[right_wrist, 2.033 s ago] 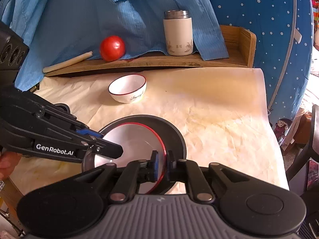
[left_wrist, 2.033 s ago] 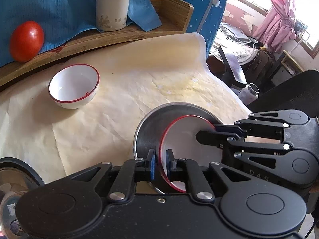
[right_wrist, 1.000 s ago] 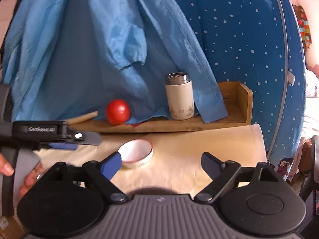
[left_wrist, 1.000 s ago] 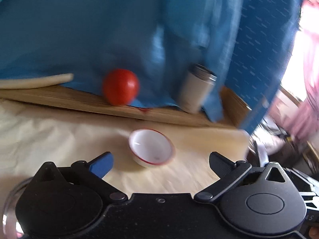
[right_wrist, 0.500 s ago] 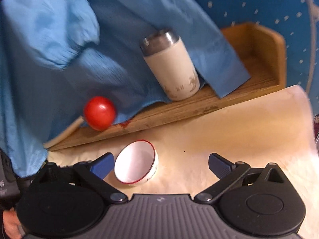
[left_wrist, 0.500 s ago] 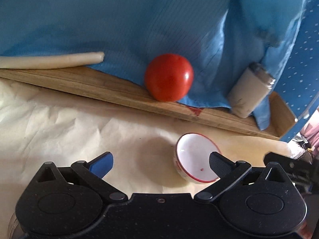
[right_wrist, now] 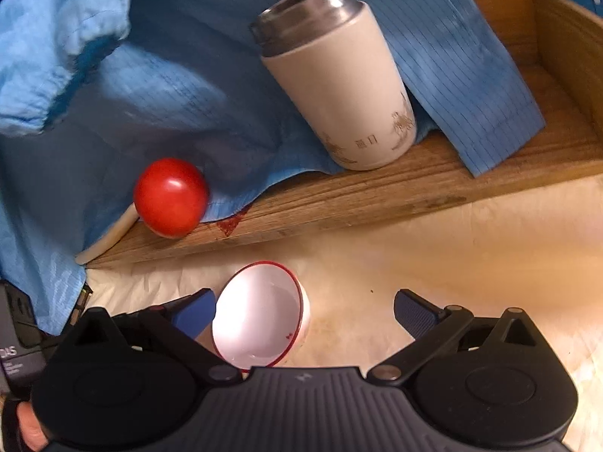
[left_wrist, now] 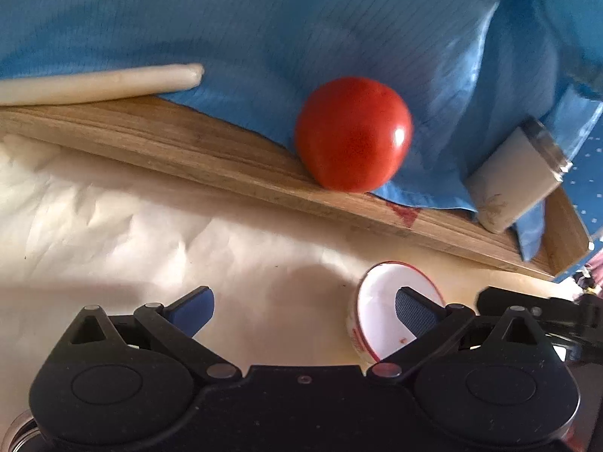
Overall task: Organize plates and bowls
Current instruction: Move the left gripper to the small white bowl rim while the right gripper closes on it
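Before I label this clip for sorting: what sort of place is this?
Probably a home table, improvised: a red-rimmed bowl on paper covering, a tomato and thermos on a wooden tray.

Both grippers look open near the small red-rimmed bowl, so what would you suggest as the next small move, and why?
Probably ease the right gripper forward and left to straddle the rim of the bowl, then close. The jaws are open and empty, and the bowl sits just inside its left finger. The left gripper is open too, the bowl by its right finger.

The right tongs (right_wrist: 304, 310) gape wide around the red-rimmed bowl (right_wrist: 260, 314) on cream paper (right_wrist: 471, 256).
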Demonstrator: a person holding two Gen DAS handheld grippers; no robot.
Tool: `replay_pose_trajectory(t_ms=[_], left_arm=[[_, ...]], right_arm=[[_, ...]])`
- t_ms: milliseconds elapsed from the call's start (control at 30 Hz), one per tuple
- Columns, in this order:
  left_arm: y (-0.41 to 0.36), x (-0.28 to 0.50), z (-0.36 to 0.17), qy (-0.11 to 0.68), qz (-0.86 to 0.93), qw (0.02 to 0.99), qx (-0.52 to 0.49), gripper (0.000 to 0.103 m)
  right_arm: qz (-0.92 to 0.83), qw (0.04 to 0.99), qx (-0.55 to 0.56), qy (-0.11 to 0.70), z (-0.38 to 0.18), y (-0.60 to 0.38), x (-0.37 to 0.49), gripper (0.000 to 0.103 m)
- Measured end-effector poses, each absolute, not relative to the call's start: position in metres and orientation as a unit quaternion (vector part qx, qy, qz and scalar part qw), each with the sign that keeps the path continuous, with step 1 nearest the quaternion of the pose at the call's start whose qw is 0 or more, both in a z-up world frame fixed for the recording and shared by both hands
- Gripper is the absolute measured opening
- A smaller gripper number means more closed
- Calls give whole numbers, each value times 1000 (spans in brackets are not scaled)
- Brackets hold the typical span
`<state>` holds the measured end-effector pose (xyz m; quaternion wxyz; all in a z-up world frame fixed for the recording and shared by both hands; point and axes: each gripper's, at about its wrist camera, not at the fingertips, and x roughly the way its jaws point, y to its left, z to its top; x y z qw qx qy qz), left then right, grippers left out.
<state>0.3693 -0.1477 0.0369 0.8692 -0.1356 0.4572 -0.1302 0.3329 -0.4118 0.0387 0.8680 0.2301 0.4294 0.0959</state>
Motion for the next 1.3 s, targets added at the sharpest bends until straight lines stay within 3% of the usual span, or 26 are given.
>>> replay_pose_trajectory(t_ms=[467,800,1300], left_arm=[[-161,372,29,458,-116,875,-106,102],[-167,372,24,468,-120,870,-102,102],[-174,376,16,476,-113,867,-97,100]], right_arm=[[103,855,238,450,20,-411,340,102],[104,865,227,435,20,-406,337,85],[121,855,258,433,14,-415,339,73]])
